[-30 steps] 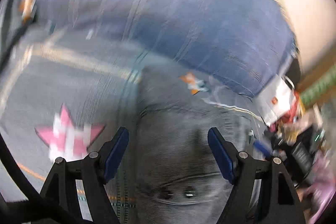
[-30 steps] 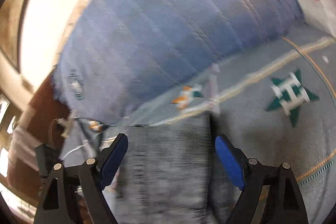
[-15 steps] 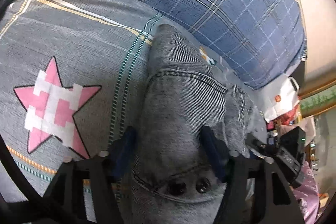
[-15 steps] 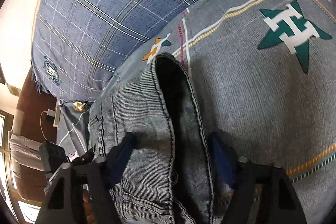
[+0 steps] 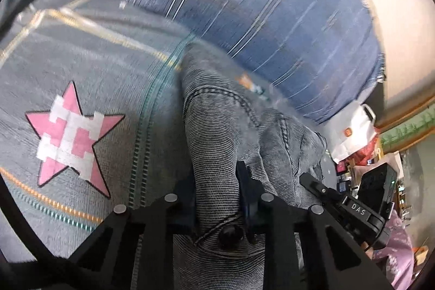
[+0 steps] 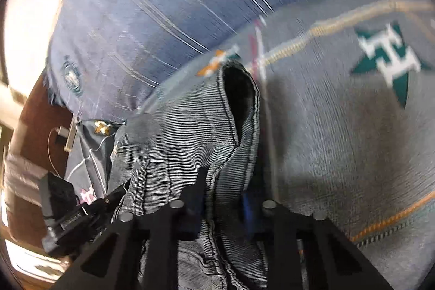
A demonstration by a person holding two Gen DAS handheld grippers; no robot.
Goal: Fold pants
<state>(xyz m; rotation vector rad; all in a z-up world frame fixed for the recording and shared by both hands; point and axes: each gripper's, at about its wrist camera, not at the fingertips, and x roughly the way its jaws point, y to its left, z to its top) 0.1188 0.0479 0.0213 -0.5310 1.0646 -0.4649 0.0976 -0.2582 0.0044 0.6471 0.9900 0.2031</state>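
Grey denim pants [image 5: 217, 132] lie bunched on a grey patterned bedspread [image 5: 89, 67]. My left gripper [image 5: 217, 197] is shut on the waistband end of the pants near a dark button. My right gripper [image 6: 223, 200] is shut on another part of the pants [image 6: 185, 143], where an opening of the cloth gapes dark above the fingers. Each view shows the other gripper's black body at its edge, the right one [image 5: 350, 205] and the left one [image 6: 70, 211].
A blue plaid pillow [image 5: 258, 4] lies behind the pants. A pink star [image 5: 73, 135] and a green star [image 6: 388, 59] mark the bedspread. A white bag [image 5: 350, 132] and clutter sit beyond the bed edge at right. A brown headboard [image 6: 32, 113] with a cable is at left.
Both grippers went from wide open above the pants to shut on the denim. The pants now rise bunched between the fingers, and the views blur with motion.
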